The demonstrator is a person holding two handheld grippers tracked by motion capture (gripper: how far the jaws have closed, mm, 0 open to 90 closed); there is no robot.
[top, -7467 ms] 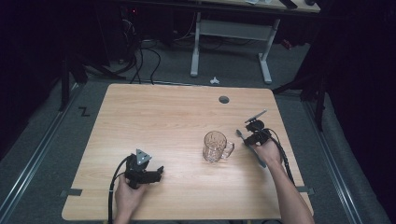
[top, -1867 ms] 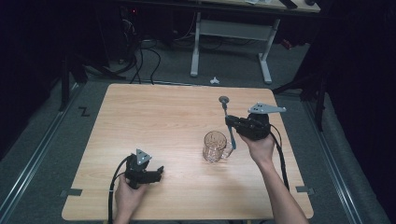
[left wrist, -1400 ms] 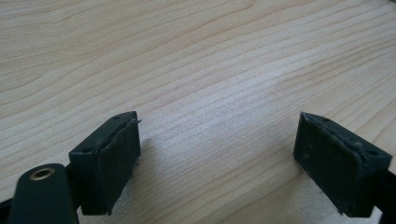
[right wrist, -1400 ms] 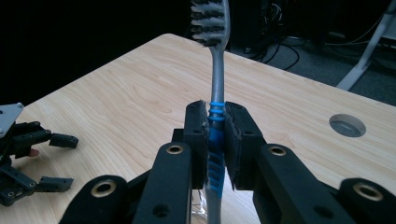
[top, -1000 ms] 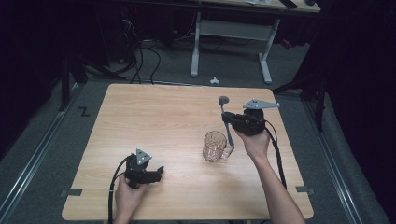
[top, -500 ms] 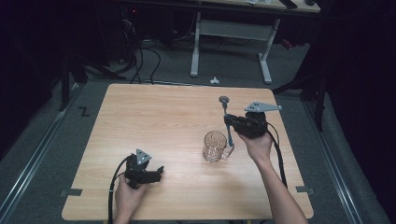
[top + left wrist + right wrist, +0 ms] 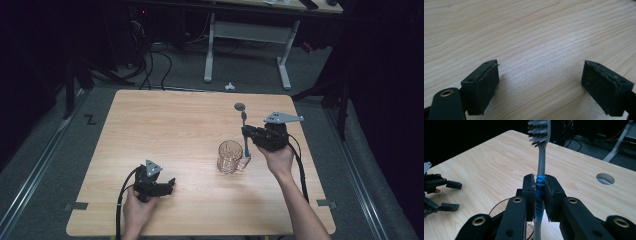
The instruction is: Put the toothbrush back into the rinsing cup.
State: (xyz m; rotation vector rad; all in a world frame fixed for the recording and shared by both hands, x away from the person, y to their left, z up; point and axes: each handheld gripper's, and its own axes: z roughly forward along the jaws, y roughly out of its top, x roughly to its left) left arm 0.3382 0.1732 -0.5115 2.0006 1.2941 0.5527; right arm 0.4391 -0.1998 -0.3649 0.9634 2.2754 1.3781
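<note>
- Toothbrush, grey plastic with blue ribbed grip (image 7: 244, 131), stands nearly upright in the high view, clamped in the right gripper (image 7: 248, 136) just beside the clear glass mug (image 7: 230, 157) on the wooden counter (image 7: 165, 130).
- Left gripper view: left gripper (image 7: 539, 82) jaws apart, nothing between.
- Right gripper view: jaws pinch the blue grip; bristles up, tail towards the mug rim below.

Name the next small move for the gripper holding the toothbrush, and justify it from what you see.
Probably lower it straight down. The right gripper clamps the toothbrush upright, bristles up, and the handle's lower end seems to hang at the glass mug rim, so sinking it should stand it inside. The left gripper rests open on the table.
</note>
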